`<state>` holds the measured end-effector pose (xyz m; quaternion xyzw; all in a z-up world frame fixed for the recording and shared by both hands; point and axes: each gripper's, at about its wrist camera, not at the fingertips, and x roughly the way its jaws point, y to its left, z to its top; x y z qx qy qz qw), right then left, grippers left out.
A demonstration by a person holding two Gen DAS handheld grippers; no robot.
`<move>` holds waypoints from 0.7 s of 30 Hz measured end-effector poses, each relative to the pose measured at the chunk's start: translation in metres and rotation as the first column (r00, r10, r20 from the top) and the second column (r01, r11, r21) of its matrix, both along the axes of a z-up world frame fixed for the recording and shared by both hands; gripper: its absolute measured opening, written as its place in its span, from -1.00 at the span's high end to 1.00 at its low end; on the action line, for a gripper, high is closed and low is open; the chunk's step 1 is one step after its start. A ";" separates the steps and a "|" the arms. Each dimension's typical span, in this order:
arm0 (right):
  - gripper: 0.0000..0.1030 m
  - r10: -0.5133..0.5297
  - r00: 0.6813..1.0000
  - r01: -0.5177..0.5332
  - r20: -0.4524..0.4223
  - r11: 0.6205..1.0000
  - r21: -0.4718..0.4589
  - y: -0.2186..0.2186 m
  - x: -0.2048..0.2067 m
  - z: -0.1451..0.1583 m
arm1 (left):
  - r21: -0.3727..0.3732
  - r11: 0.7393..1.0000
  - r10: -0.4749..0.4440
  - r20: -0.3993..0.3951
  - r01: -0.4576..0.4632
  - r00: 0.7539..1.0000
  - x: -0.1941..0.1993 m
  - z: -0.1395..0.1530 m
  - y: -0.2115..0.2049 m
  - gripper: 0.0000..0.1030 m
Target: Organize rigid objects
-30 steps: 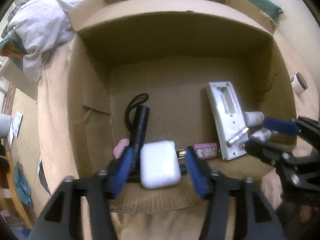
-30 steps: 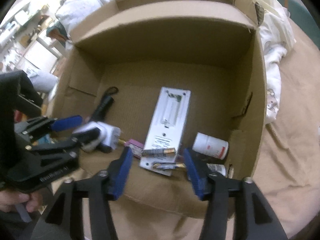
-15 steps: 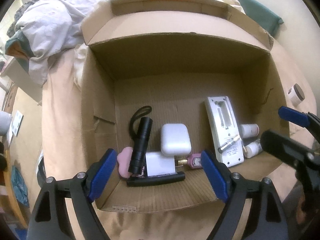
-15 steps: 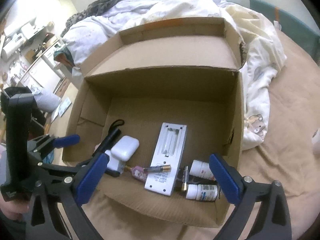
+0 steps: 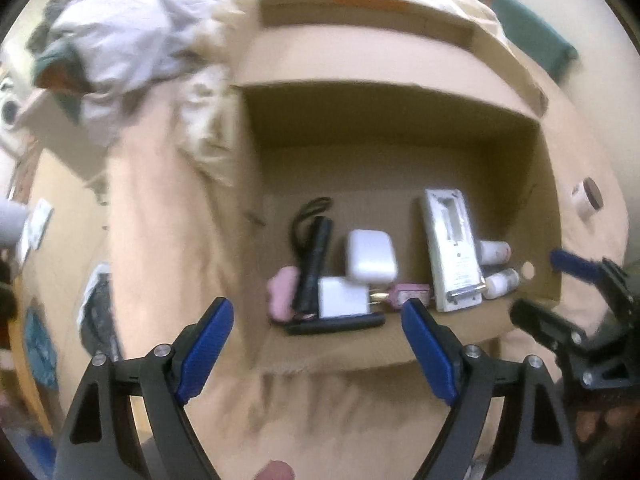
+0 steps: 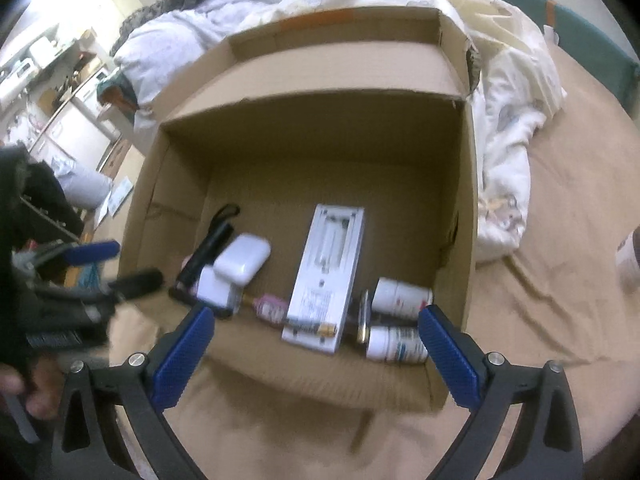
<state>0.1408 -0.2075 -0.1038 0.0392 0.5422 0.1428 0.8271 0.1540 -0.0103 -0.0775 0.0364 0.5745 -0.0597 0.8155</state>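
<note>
An open cardboard box [image 5: 384, 148] [image 6: 320, 132] rests on a tan bedsheet. On its floor lie a white earbud case [image 5: 370, 258] [image 6: 242, 258], a black flashlight [image 5: 316, 264] [image 6: 208, 248], a white charger plug [image 5: 342, 298], a pink item [image 5: 282, 290], a white remote [image 5: 452, 248] [image 6: 328, 276] with batteries [image 6: 310, 325], and two white bottles [image 6: 402, 292]. My left gripper [image 5: 318, 312] hangs open above the box's near edge, holding nothing. My right gripper [image 6: 316, 320] is open wide and empty too.
Crumpled white bedding [image 6: 504, 92] lies behind and right of the box. A small white jar [image 5: 588, 196] stands on the sheet to the right. Room clutter and shelves [image 6: 52, 80] show at far left. A person's hand [image 6: 24, 384] holds the left tool.
The left gripper let go of the white earbud case, which now lies in the box, and rose. The right gripper opened wide over the batteries and lifted back.
</note>
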 end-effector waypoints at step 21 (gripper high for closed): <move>-1.00 -0.123 0.942 0.102 0.311 0.991 0.084 -0.025 -0.110 0.088 | -0.072 0.997 0.041 0.424 -0.012 0.905 -0.122 0.099 0.027 -0.64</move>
